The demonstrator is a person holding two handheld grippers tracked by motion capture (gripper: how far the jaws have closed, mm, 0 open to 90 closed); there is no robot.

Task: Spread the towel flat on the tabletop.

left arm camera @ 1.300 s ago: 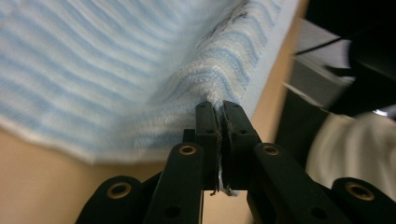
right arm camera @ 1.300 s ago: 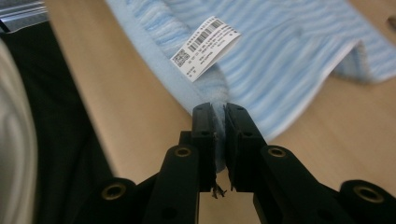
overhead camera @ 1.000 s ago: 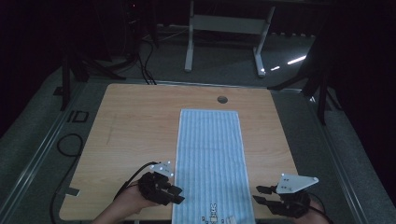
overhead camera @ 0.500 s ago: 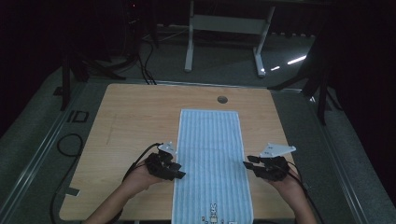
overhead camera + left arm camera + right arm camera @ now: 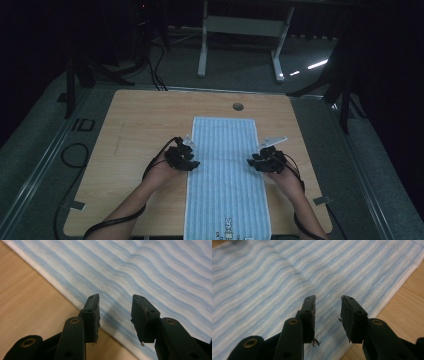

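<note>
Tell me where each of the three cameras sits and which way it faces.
High view: above the person's side, looking forward and down on the table; both forearms, left gripper and right gripper flank the towel.
Left gripper view: rides the left gripper, open jaws over the towel's edge.
Right gripper view: rides the right gripper, open jaws over the opposite edge.
Shared: the striped towel on wood.

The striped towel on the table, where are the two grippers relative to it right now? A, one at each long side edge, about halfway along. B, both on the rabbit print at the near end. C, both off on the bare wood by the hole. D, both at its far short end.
A: the left gripper sits at the towel's left long edge and the right gripper at its right long edge, both with jaws open.
</note>
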